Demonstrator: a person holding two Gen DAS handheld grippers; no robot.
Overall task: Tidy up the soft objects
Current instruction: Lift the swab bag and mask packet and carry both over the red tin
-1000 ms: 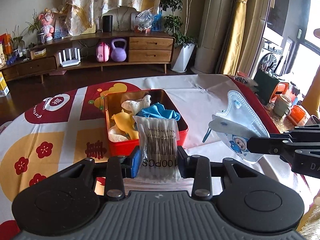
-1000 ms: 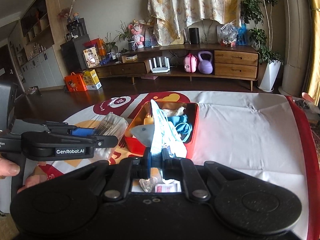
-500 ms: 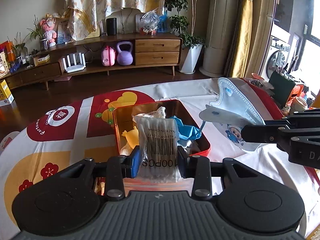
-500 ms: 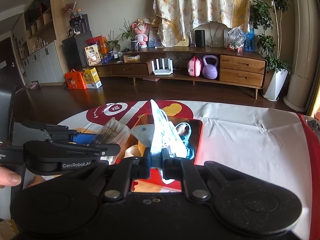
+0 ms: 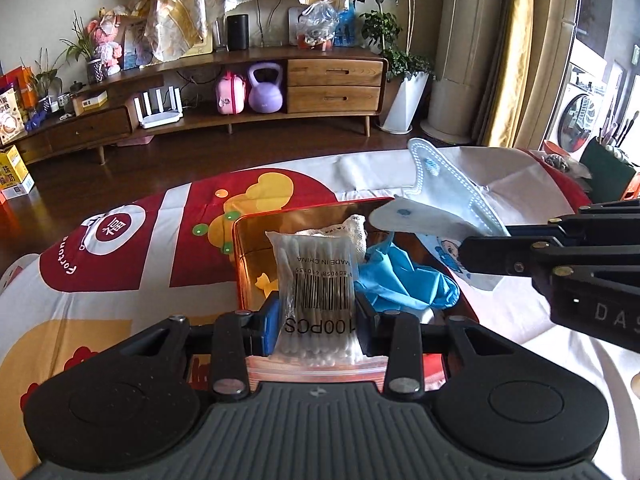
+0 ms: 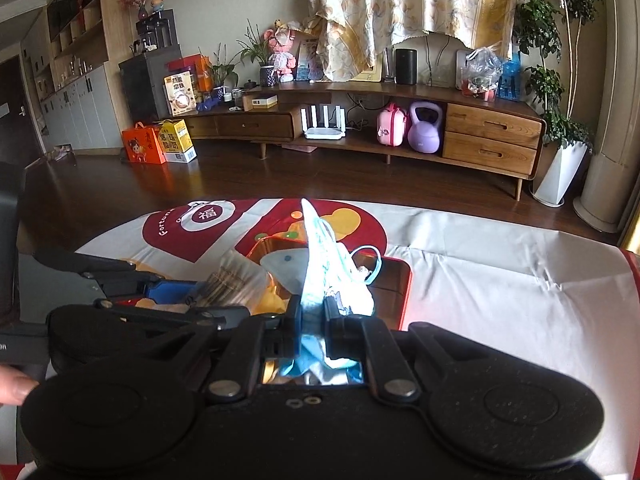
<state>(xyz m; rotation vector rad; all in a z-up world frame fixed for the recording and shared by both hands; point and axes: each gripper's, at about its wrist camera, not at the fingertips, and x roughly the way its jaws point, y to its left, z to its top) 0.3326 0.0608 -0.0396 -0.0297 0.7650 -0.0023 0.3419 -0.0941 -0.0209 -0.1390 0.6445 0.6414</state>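
On the left, the left gripper (image 5: 316, 322) was clenched on a clear plastic bag of white cotton swabs (image 5: 318, 280), which stood upright between its blue-padded fingers (image 5: 271, 320) with the barcode facing the camera. The bag was held above the near left part of a shiny red metal tin (image 5: 244, 256) that stood on a white tablecloth with red and yellow prints (image 5: 132, 248). Inside the tin lay a crumpled blue rubber glove (image 5: 404, 280) at the right, a white knitted piece (image 5: 354, 232) at the far side, and a small yellow soft thing (image 5: 265, 282) at the left, mostly hidden. To the right, the right gripper (image 6: 313, 312) was grasping a white and light blue face mask with a cartoon print (image 6: 320, 264), held upright and seen edge-on over the tin's right part (image 6: 400, 288); its blue ear loop (image 6: 370, 262) hung on the right side.
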